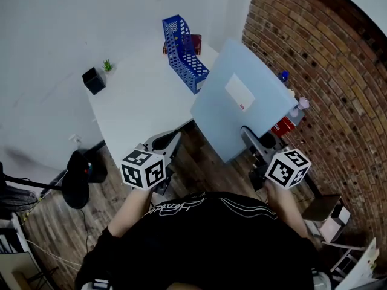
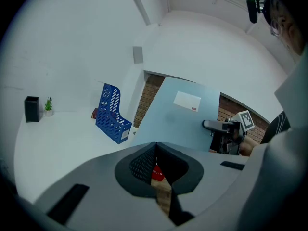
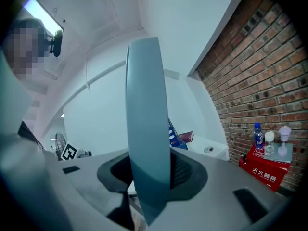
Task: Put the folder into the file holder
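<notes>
Pale-blue folder (image 1: pixel 245 98) pinched at lower edge by right gripper (image 1: pixel 249 136); left gripper (image 1: pixel 174 141) jaws together, empty. Risk: single-edge grip, folder swings, clips file holder (image 1: pixel 183 53) at its 10 o'clock.

folder (image 1: pixel 245 112): smooth matt pale-blue plastic | file holder (image 1: pixel 183 54): blue perforated plastic | tabletop (image 1: pixel 136 107): smooth matt white | wall (image 1: pixel 326 59): rough red brick | floor (image 1: pixel 204 161): wood-look planks

— Behind the blue perforated plastic file holder (image 1: pixel 183 53)?
— Dark red boxy thing (image 1: pixel 195 43), mostly hidden; impossible to identify.
— Right of the file holder?
— Pale blue flat folder (image 1: pixel 242 110), covering the white table (image 1: pixel 139 101) corner there. White label (image 1: pixel 239 93), print too small to read. In the right gripper view, most of the file holder hidden behind that folder.
</notes>
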Motion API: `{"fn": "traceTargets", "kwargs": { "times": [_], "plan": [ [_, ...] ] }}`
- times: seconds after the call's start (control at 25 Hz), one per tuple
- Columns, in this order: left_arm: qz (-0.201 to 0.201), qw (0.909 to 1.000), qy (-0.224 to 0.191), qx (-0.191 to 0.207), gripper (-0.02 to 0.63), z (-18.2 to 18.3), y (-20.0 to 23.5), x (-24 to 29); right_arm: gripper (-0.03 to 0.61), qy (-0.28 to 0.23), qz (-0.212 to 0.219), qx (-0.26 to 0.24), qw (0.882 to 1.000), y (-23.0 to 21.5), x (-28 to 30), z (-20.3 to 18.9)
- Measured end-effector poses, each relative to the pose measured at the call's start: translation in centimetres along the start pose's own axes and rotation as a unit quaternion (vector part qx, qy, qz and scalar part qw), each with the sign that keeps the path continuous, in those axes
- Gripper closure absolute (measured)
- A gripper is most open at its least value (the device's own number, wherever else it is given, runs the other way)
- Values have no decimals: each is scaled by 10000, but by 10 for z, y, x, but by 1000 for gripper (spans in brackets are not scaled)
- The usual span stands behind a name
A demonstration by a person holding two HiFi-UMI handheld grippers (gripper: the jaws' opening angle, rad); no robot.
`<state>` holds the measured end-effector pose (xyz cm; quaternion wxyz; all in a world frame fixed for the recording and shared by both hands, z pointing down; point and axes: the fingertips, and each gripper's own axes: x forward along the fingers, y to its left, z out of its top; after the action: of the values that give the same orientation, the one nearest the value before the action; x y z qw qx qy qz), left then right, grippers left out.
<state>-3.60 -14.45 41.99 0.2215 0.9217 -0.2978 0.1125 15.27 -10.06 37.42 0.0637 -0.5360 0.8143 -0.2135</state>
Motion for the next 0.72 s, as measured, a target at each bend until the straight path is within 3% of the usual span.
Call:
{"fn": "traceTargets", "kwargs": {
  "times": [0.72],
  "plan": [
    [301, 9995, -99, -49, 583, 21, 27, 20, 419, -189, -80, -523, 9984, -36, 56, 56]
  ]
}}
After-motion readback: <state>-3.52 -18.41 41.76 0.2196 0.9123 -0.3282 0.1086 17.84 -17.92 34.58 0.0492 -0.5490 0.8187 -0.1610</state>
